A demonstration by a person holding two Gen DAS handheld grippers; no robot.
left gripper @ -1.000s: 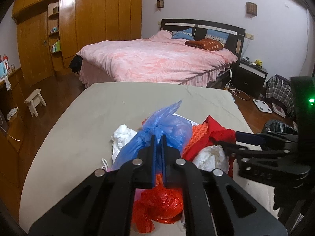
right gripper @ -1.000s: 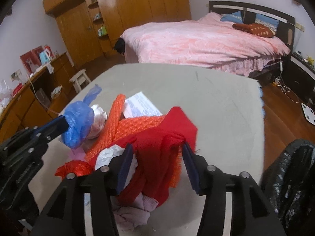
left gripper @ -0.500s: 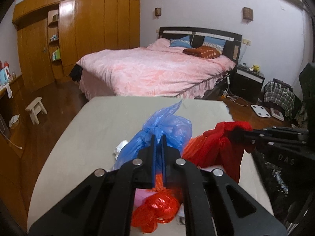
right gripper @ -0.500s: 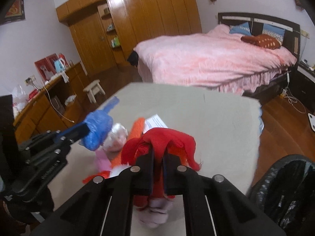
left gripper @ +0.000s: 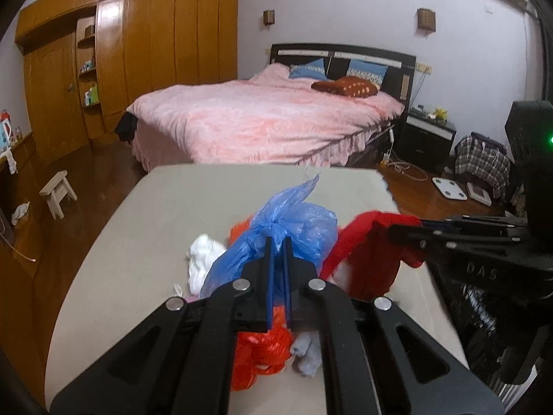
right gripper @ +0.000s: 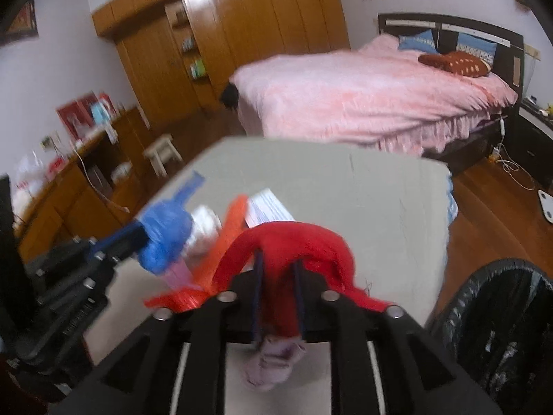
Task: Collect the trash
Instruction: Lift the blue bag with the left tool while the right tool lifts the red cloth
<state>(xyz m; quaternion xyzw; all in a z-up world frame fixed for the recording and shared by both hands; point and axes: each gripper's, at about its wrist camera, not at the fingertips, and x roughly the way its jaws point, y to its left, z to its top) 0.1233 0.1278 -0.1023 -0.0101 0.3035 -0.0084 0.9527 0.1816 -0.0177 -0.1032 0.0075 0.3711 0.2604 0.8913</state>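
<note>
Two hand-held grippers are up off the bench (left gripper: 145, 235) at once, and I read that as a double pick so both loads can go to the bin in one trip. Ahead of both lies the grey bench, with the pink bed (left gripper: 262, 128) well beyond it. Just to the right of my right hand-held gripper (right gripper: 278, 276) stands the black-lined trash bin (right gripper: 501, 328), near enough that I judge the drop comes next.

Between that gripper's fingers hangs the red cloth (right gripper: 293, 249), draped over the tips with a pale rag (right gripper: 273, 363) dangling under it. Its jaws are opening slightly, yet the cloth fills the gap and the pads look pressed on it, so I count it as grasped.

My left hand-held gripper (left gripper: 278, 252) is clenched tight on the neck of the blue plastic bag (left gripper: 293, 224), whose bulk stands up ahead of the fingertips. Below it on the bench lie the orange-red plastic bag (left gripper: 259, 356), a white crumpled wad (left gripper: 204, 256) to the left, and a small grey scrap (left gripper: 306, 356).
</note>
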